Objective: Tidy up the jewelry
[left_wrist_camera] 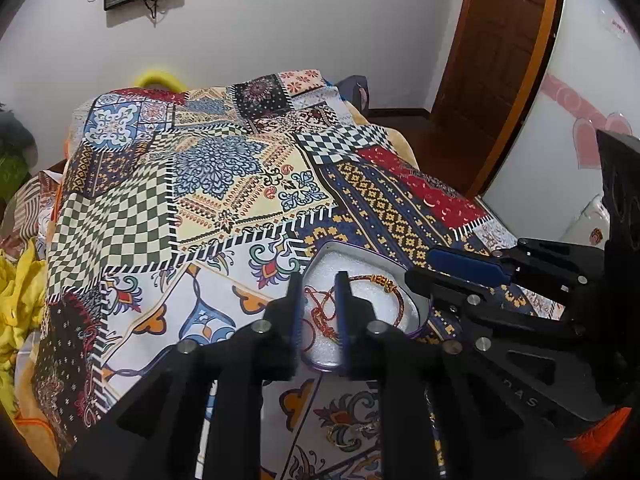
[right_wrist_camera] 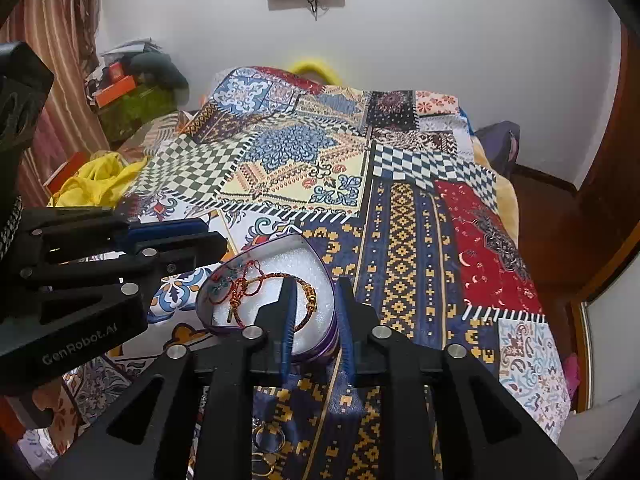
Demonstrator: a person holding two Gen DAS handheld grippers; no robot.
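even soft indoor light, sharp centre, heavy fisheye bend w/ dark corners.

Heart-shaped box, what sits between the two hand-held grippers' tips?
In both wrist views, the red cord bracelet lies on white foam in the heart-shaped box, between left hand-held gripper and right hand-held gripper.

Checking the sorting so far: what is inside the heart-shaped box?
Inside the heart-shaped box: white foam and a red braided bracelet with gold beads. Gripper fingers hide the near part.
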